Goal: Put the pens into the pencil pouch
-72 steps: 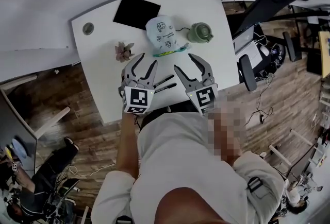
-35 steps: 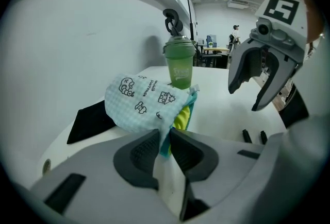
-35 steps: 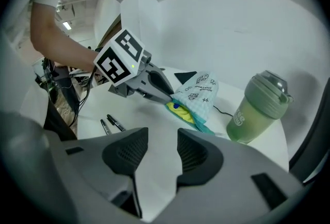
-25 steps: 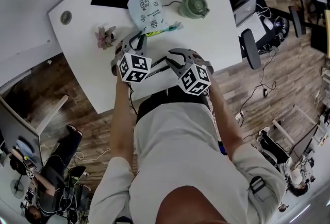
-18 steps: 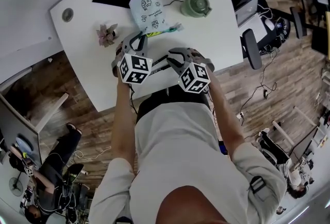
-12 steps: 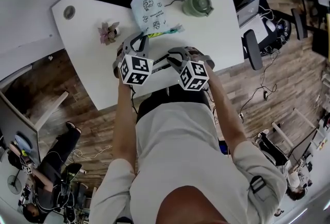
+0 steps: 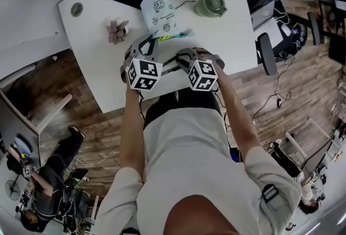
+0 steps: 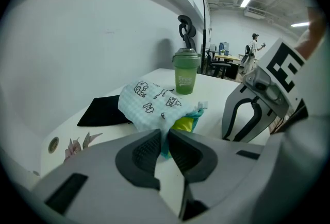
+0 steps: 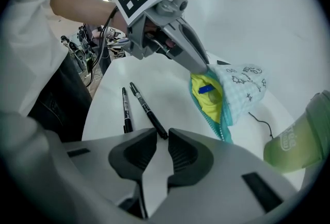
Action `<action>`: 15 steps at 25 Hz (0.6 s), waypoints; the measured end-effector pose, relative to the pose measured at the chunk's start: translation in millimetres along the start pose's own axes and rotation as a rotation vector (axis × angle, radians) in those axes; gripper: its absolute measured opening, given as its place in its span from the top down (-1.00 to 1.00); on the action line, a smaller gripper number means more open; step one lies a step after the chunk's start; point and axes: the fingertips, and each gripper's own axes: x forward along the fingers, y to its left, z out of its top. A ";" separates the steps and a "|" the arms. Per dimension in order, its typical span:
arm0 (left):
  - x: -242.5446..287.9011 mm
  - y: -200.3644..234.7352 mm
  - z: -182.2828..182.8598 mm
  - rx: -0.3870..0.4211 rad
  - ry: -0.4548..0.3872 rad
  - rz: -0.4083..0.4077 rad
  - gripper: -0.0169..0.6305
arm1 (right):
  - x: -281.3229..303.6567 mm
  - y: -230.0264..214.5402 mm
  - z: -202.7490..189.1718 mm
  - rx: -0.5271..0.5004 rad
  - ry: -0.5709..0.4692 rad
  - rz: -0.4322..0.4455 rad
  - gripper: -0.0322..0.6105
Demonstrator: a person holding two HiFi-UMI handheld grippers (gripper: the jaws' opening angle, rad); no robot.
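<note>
Two black pens lie side by side close to the near edge of the surface. The right claw (image 9: 162,134) hangs over them, its jaws closing round the far end of the longer pen (image 9: 148,110). That end sits between the tips, and the pads do not seem to press on it yet. The second pen (image 9: 125,110) lies just beside it, untouched.

A hold this near the end will likely let the pen swing, so the claw should bite a little further along the barrel, then clench firmly and lift slowly, without nudging the neighbour.

Further in, near the middle of the surface, the left claw (image 8: 164,135) is clenched on the teal zip edge of the pencil pouch (image 9: 234,91). It props the mouth open toward the pens, showing the yellow lining (image 9: 206,102). That hand should hold steady while the pen goes in end first, low along the lining.

Toward the far edge stand a green cup (image 8: 185,74) and a black mat (image 8: 103,111), both well clear of the route.
</note>
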 end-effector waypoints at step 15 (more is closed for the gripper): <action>-8.5 -1.8 1.3 -0.004 -0.010 0.007 0.81 | -17.1 3.5 -5.6 0.093 -0.020 -0.078 0.77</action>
